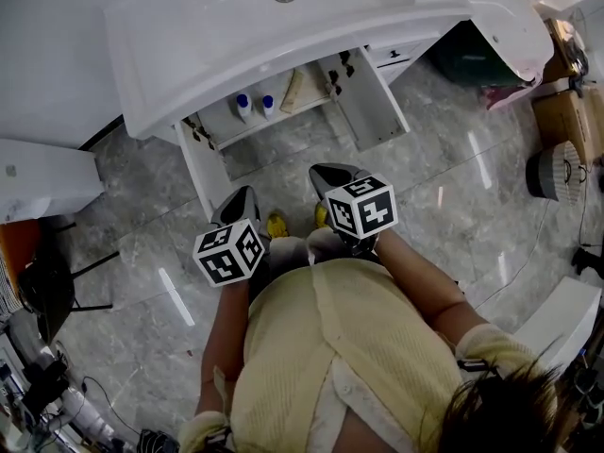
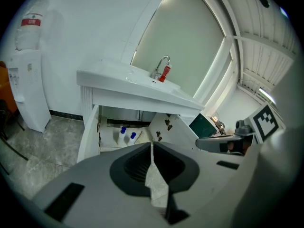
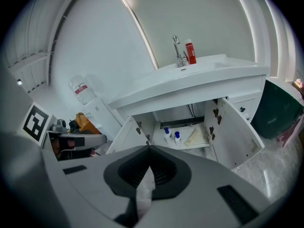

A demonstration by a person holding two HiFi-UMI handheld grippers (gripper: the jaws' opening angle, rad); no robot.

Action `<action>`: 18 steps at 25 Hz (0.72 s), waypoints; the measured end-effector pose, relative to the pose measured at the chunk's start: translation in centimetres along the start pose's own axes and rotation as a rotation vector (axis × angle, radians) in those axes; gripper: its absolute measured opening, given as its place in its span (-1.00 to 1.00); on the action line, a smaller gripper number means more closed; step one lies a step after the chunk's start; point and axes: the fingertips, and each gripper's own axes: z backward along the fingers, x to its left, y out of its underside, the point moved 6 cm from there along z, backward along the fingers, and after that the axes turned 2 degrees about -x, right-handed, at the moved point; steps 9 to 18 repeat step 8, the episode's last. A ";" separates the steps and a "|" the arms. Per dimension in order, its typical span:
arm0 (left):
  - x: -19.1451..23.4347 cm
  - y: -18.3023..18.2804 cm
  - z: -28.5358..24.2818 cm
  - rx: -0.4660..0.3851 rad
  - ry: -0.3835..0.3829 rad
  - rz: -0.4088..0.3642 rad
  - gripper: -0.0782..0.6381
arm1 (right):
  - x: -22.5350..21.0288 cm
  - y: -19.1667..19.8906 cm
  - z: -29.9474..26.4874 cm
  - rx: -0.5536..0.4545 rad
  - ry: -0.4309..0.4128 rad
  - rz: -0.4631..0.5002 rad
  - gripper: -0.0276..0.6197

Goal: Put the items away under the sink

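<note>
The cabinet (image 1: 283,111) under the white sink (image 1: 274,26) stands with both doors open. On its shelf sit two white bottles with blue caps (image 1: 255,107) (image 3: 171,137) (image 2: 127,136) and a flat beige item (image 1: 294,91) (image 3: 194,137). My left gripper (image 1: 238,206) (image 2: 152,146) is shut with nothing in it, held above the floor in front of the cabinet. My right gripper (image 1: 332,177) (image 3: 148,148) is shut and empty too, beside the left one. Both point down toward the cabinet opening.
A red tube (image 3: 190,51) stands by the faucet (image 3: 178,49) on the sink. A water dispenser (image 2: 28,80) stands to the left, a dark green bin (image 3: 280,113) to the right. The left door (image 1: 203,168) and right door (image 1: 373,102) jut out over the marble floor (image 1: 444,187).
</note>
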 end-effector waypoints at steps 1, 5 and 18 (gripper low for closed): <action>0.1 0.0 0.0 -0.001 0.001 0.001 -0.64 | 0.0 0.0 -0.1 -0.002 0.000 -0.002 -0.83; 0.1 -0.3 0.2 -0.007 -0.001 -0.003 -0.64 | 0.3 -0.1 0.0 -0.007 -0.008 -0.006 -0.83; -0.5 -0.5 0.3 -0.005 0.005 -0.011 -0.64 | 0.1 -0.1 0.7 -0.013 -0.002 -0.007 -0.83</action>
